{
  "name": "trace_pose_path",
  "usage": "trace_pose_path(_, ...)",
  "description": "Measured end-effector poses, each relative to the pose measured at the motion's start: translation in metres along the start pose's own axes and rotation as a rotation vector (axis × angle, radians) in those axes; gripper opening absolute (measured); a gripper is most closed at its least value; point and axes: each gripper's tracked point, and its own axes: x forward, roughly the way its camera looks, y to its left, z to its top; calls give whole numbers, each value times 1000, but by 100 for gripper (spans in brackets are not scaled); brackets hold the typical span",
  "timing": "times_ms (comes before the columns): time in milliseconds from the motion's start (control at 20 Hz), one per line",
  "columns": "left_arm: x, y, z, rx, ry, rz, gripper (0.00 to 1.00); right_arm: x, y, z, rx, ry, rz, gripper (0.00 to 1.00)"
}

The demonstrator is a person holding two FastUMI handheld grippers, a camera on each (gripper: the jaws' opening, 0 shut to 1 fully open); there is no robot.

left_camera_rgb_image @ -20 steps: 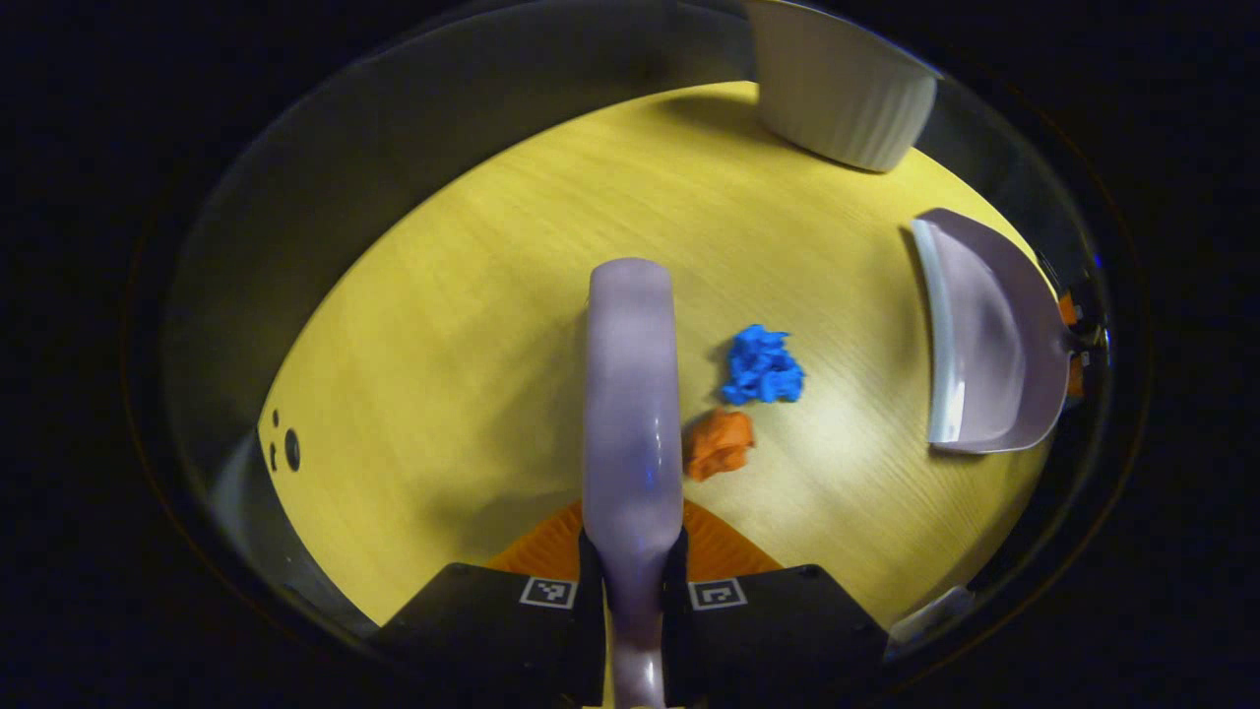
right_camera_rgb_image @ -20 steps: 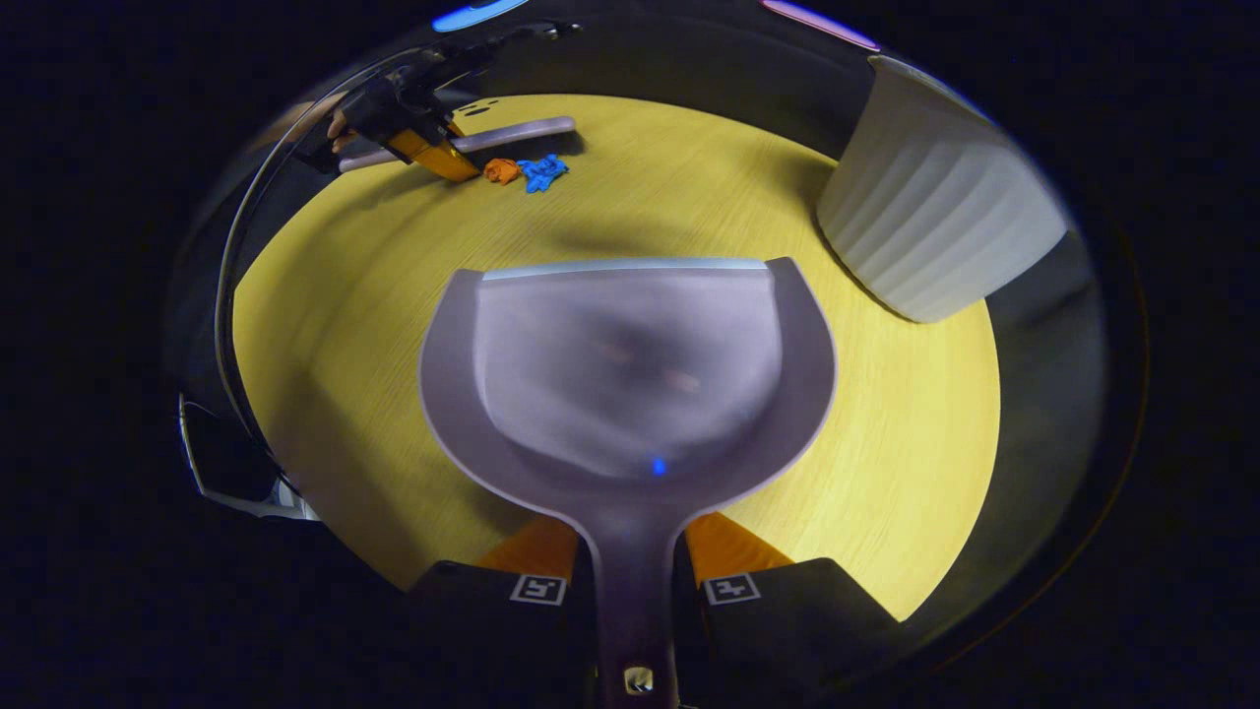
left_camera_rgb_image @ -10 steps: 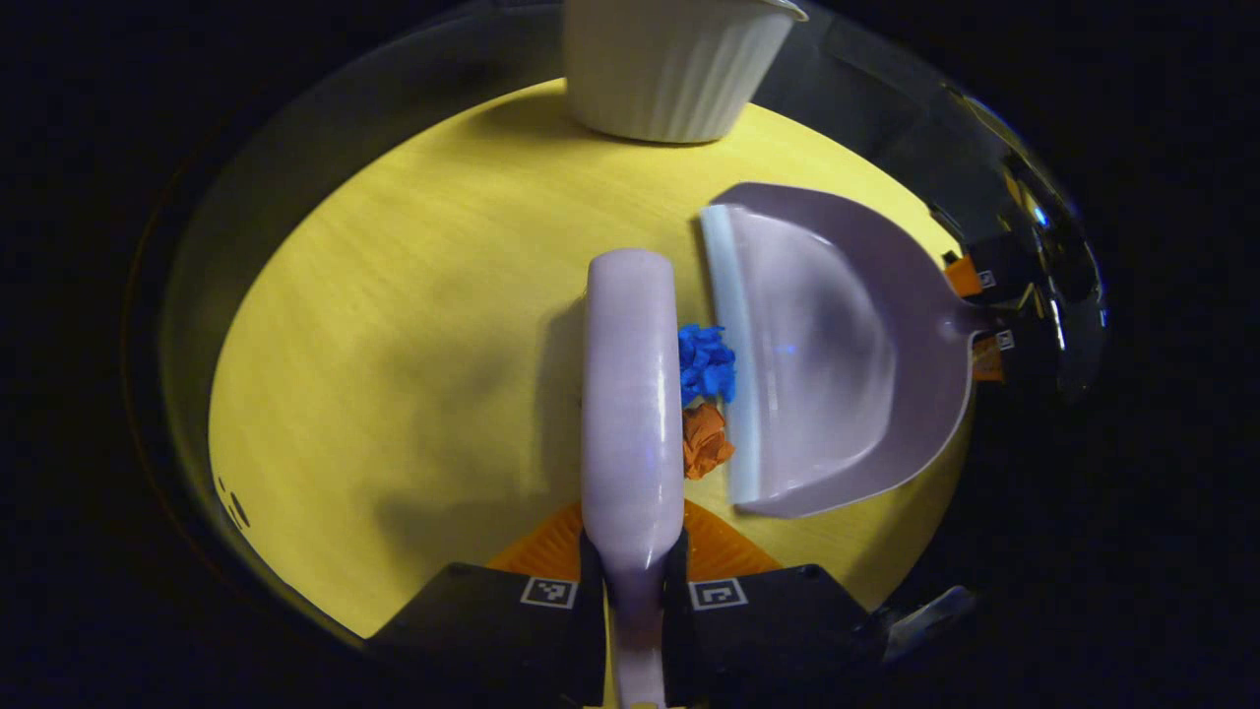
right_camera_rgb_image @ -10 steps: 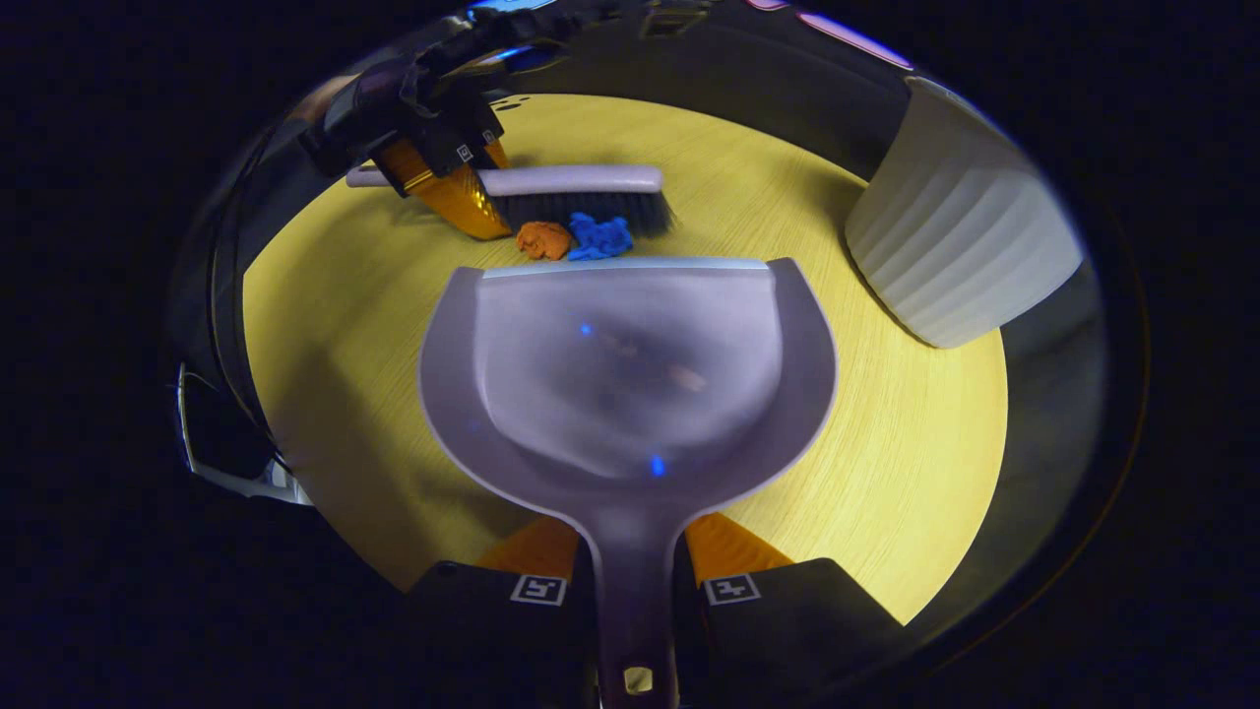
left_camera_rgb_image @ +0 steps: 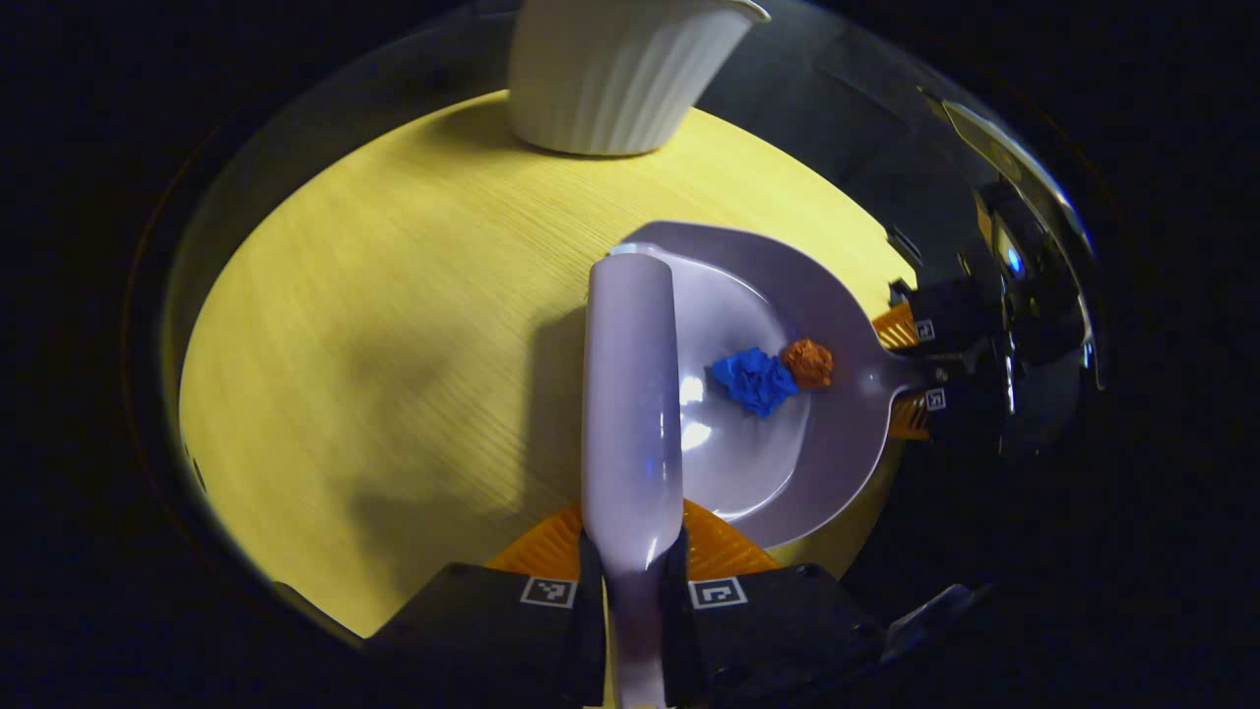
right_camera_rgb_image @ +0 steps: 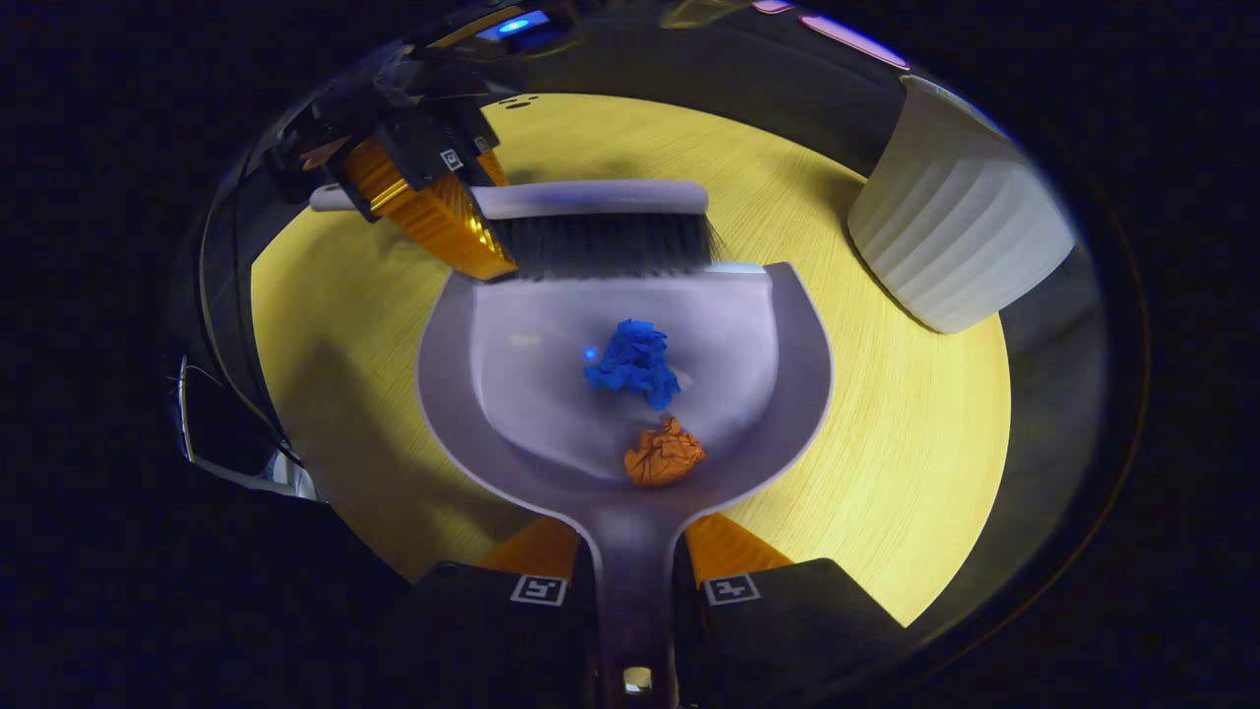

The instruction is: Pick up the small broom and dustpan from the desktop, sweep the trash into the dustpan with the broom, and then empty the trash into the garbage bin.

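Both scraps are in the pan: the blue paper wad (right_camera_rgb_image: 632, 362) sits mid-scoop in the dustpan (right_camera_rgb_image: 787, 394) and the orange paper wad (right_camera_rgb_image: 664, 453) lies deeper, close to the handle end, the two just apart. The right tongs (right_camera_rgb_image: 635, 591) are clamped on the dustpan's handle, both fingers pressing its sides, the pan lying on the yellow worktop (right_camera_rgb_image: 886, 492). Over at the open lip, the broom (right_camera_rgb_image: 600, 222) has its dark bristles right at the pan's front edge, its pale back running across. The left tongs (left_camera_rgb_image: 630, 591) grip the broom's handle tight between both fingers; from that side the broom's back (left_camera_rgb_image: 630, 394) covers the pan's mouth and the blue wad (left_camera_rgb_image: 753, 379) and orange wad (left_camera_rgb_image: 807, 362) show beyond it. The white ribbed garbage bin (right_camera_rgb_image: 955, 236) stands on the worktop, well apart from the pan, off to its right
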Motion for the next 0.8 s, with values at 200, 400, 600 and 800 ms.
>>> trace_pose_path(200, -40, 2, -12, -157, -158, 57, 27, -2, 0, 1, -7, 16, -22, 36)
trace_pose_path(400, -109, 29, -53, -301, -294, 134, 27, -4, 1, 5, -4, 10, -12, 39)
trace_pose_path(600, -119, 53, -155, -420, -318, 239, 27, -6, 2, 5, -24, 13, 14, 35)
trace_pose_path(800, -111, 39, -250, -551, -283, 264, 27, -13, 2, 14, -19, -31, 57, 39)
